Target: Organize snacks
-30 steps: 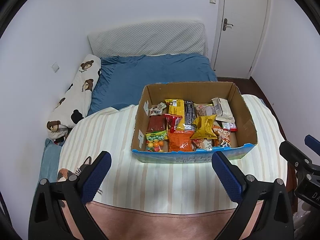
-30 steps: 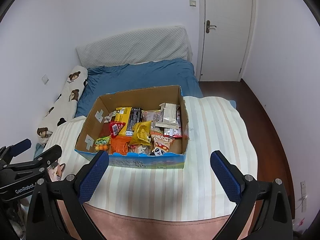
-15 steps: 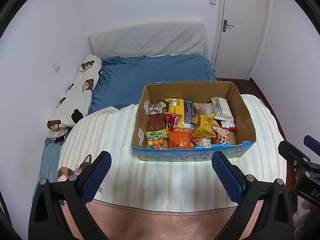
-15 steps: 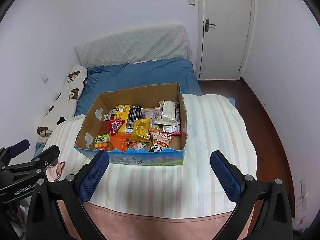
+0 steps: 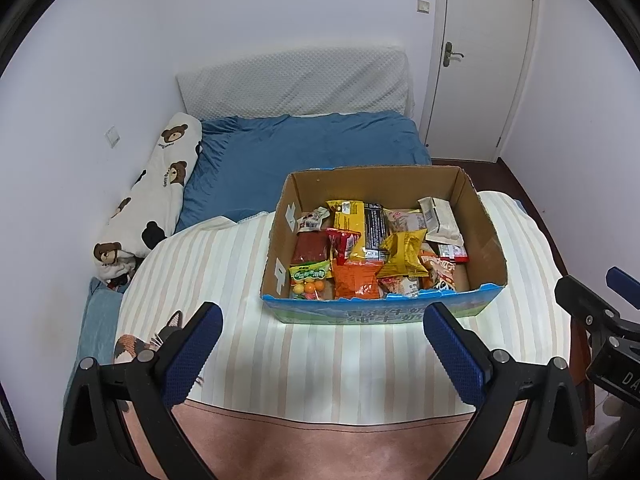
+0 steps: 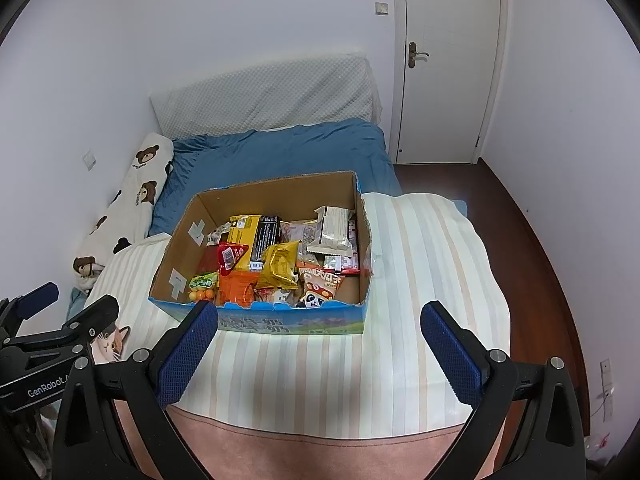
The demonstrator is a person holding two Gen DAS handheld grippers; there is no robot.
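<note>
A: Where are the snacks to be found, and how are the tools held?

B: The snacks are heaped in the cardboard box (image 5: 384,240), which is set on the striped cover (image 5: 320,360) at the near end of the bed; the left gripper (image 5: 320,352) is held spread wide with nothing between its jaws; the right gripper (image 6: 320,350) is likewise spread wide and empty; both are kept short of the box's blue front wall, not touching it.

A: What might be expected to go wrong?

B: The packets are overlapped and tilted; the yellow crinkled bag (image 5: 402,254) is laid across the orange packet (image 5: 356,280) and others, so a neighbour could be dragged up or flicked out if it is pinched carelessly; glossy film may be slipped from blue pads (image 6: 188,354), and puffed bags may be crushed or burst if the jaws are closed hard.

A: And the box itself?

B: It is judged light and is rested on soft bedding; it could be pushed, tipped or slid toward the edge if a finger is caught on the ragged front wall; the flat white packet (image 6: 334,228) against the right wall may be hard to get under; the two tools, held near each other, could be knocked together over so small an opening.
</note>
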